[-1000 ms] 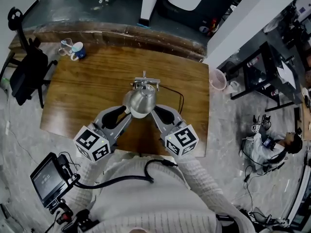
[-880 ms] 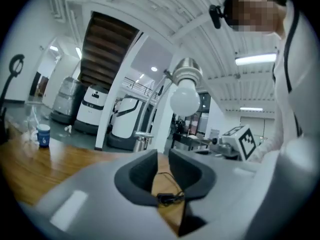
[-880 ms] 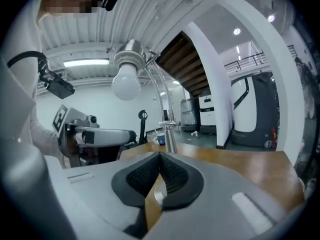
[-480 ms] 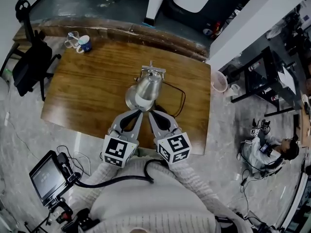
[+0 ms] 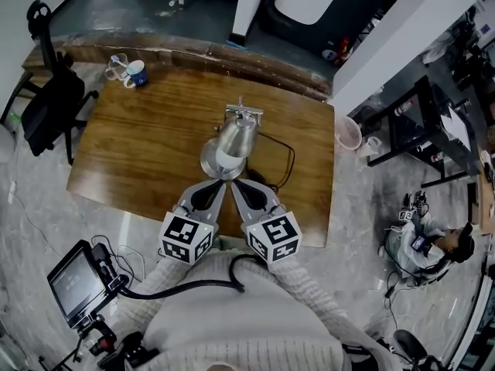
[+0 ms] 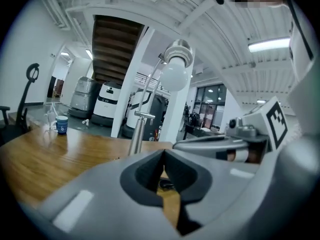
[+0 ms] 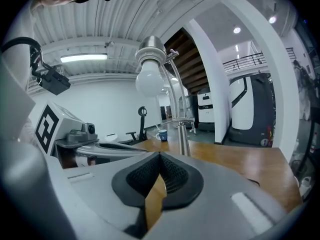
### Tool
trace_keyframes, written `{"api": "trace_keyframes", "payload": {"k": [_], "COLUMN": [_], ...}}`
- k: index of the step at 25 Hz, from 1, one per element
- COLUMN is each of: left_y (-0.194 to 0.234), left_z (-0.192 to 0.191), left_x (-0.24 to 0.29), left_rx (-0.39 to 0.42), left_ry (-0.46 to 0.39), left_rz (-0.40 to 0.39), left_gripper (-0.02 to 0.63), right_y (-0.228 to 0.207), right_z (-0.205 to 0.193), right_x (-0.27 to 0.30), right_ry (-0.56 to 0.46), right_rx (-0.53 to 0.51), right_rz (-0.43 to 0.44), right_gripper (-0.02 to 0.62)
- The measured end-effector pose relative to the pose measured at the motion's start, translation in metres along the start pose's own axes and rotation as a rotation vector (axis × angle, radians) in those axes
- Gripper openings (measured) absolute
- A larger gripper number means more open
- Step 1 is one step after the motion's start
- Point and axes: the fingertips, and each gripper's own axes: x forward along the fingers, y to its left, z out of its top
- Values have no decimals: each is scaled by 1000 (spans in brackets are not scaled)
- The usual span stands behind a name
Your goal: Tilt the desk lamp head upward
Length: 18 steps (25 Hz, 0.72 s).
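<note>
One black office chair (image 5: 45, 107) stands far out to the left of the left gripper (image 5: 220, 182), off the brown wooden table (image 5: 131, 145). A blue ceramic cup (image 5: 137, 73) and a clear glass cup (image 5: 116, 64) sit at the table's far left corner, well ahead and left of that gripper; the left gripper view shows the blue cup (image 6: 61, 124) far off on the left. Left gripper (image 6: 162, 151): jaws pressed together, nothing between them, tips over the table's near half, aimed at the lamp. The silver metal desk lamp (image 5: 234, 134) stands mid-table just ahead of both grippers' tips, its cone shade opening toward them and its rim right at the tips in the head view; contact cannot be told. From the left gripper the white round bulb (image 6: 175, 76) hangs above and ahead of the jaws, with the lamp's metal post (image 6: 137, 134) behind. Right gripper (image 5: 235, 182) sits just beside the left one, tips nearly meeting; its jaws (image 7: 160, 156) are also closed and empty, with the bulb (image 7: 149, 81) above and slightly left of them. A thin black cable (image 5: 288, 157) loops on the table ahead and right of the right gripper. A white mesh wastebasket (image 5: 349, 127) stands on the floor well off to its right.
</note>
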Motion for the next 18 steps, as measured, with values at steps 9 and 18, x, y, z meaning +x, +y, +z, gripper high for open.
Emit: {"api": "trace_keyframes", "payload": {"k": [9, 18], "left_y": [0, -6], "left_z": [3, 4], "left_x": [1, 2], "left_rx": [39, 108], "left_ry": [-2, -2], "left_rz": [-2, -10], "left_gripper": [8, 8], "right_y": [0, 0], "right_z": [6, -1], "right_x": [-3, 0], "right_ry": [-9, 3], "right_rx": [-2, 9], "right_rz": [-5, 7], "right_gripper": [-2, -2]}}
